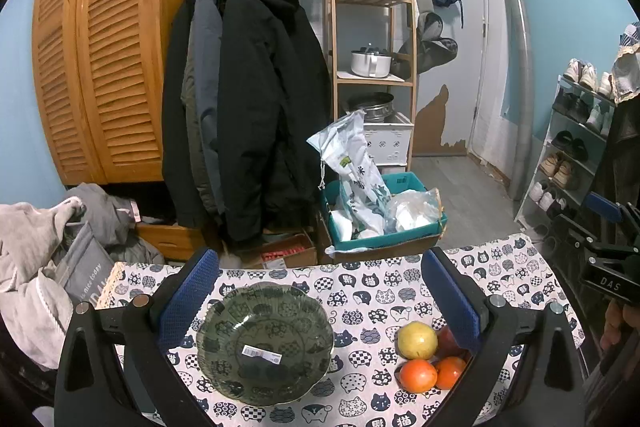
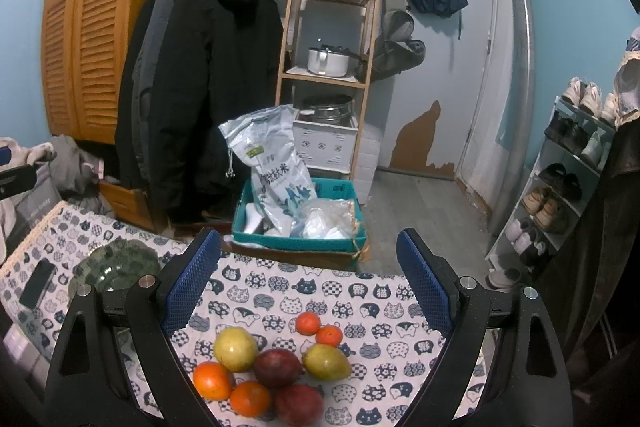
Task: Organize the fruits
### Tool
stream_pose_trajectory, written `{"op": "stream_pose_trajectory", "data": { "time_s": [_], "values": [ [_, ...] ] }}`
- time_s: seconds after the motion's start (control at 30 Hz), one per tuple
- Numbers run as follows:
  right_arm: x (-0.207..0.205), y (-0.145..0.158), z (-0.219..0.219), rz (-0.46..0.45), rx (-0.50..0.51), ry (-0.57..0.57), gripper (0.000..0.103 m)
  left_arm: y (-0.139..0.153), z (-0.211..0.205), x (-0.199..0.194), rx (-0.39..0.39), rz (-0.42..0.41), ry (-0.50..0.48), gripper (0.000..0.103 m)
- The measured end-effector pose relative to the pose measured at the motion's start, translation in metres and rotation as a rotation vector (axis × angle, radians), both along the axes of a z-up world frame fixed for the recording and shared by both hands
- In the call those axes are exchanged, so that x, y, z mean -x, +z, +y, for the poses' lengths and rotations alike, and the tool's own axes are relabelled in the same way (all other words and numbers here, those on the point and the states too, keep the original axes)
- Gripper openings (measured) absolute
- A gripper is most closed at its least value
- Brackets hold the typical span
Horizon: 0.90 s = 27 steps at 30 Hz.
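A dark green patterned bowl [image 1: 265,343] sits empty on the cat-print tablecloth [image 1: 372,287], with a white label inside. My left gripper [image 1: 320,301] is open above the bowl. To its right lie a yellow fruit [image 1: 417,339], two orange fruits [image 1: 418,375] and a red one, partly hidden by the right finger. In the right wrist view, my right gripper [image 2: 309,281] is open above a cluster of fruit: a yellow apple [image 2: 235,348], a yellow pear [image 2: 326,362], dark red fruits [image 2: 277,367], oranges [image 2: 213,380] and two small tangerines [image 2: 308,323]. The bowl [image 2: 114,267] lies left.
A black phone [image 2: 38,283] lies on the cloth left of the bowl. Beyond the table's far edge stand a teal box [image 1: 382,215] of bags, hanging coats [image 1: 244,107], a wooden shelf [image 1: 372,39] and a shoe rack [image 1: 576,143]. Grey clothes [image 1: 36,251] pile up at the left.
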State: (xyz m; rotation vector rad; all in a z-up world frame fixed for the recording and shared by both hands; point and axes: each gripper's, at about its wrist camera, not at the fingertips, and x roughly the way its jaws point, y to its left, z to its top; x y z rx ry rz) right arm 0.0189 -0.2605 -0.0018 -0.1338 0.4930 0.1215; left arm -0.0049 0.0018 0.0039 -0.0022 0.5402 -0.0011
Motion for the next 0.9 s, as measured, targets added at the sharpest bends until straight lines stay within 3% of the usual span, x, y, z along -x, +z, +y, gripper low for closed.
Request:
{"op": "stream_pose_trajectory", "data": {
  "time_s": [0.9],
  "values": [
    [0.0001,0.0009,0.0006,-0.002,0.008,0.001,0.088,-0.0083,0.0047,-0.0005,0.002,0.012,0.013,0.102]
  ]
}}
